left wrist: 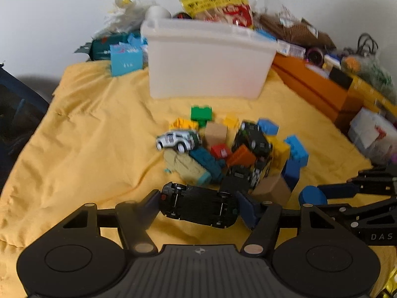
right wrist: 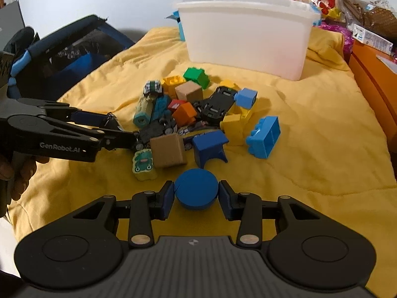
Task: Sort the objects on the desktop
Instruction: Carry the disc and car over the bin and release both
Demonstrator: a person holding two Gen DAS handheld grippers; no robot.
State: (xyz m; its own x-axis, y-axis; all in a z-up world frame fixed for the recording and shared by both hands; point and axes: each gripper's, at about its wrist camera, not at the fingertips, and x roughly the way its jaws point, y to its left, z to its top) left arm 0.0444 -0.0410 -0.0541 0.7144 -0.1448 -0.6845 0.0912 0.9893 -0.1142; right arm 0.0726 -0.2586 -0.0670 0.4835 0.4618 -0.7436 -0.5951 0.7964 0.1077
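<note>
The left gripper (left wrist: 197, 207) has a black toy car (left wrist: 198, 206) pinched end to end between its fingers, belly up, wheels showing, just this side of the pile of blocks and cars (left wrist: 235, 154); the grip looks to sit on the two narrow ends of the car, and I'd say that is the shaky part, since a hard, slick body held by its tips can pivot or squirt out if the hand tilts on the lift. The right gripper (right wrist: 196, 197) sits around a blue round disc (right wrist: 196, 192), its fingers against the disc's two sides or very nearly so; whether it is truly clamped I cannot tell; a curved rim gives the pads little to bite, so the disc may roll out forward toward the pile. The white bin (right wrist: 244, 32) stands well ahead of both grippers, beyond the pile, on the rumpled yellow cloth (right wrist: 310, 129); carrying low over the heap risks clipping the brown cube (right wrist: 168, 152) just ahead and left of the right gripper; the two tools are also close, and could knock together.
</note>
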